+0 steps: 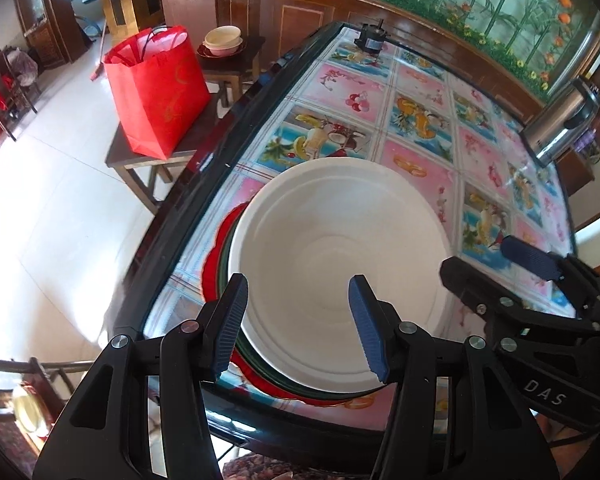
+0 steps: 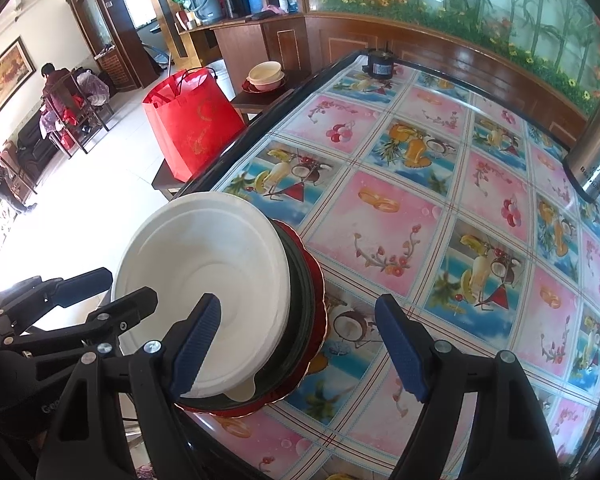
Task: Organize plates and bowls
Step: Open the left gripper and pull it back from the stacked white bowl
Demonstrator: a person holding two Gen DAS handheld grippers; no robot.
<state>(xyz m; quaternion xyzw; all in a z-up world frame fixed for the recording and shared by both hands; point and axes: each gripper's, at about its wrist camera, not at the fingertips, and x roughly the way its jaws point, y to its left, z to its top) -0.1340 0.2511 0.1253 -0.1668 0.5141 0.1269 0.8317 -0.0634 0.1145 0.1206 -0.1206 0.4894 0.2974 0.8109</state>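
Fruit-print table (image 2: 400, 208), red bag (image 2: 192, 128) — tiled floor (image 2: 112, 184)

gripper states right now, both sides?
Left claw: open, straddling the near rim of the white bowl, pads not pressing.
Right claw: open wide, holding nothing, at the stack's right edge.

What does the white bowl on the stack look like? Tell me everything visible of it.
The white bowl is round, matte, paper-pulp-looking, with a flat stepped rim and a small tab on the rim's edge. It is empty and upright, sitting on a dark green dish over a red scalloped plate near the table's edge. The left gripper straddles its near rim, jaws open; contact is unclear.
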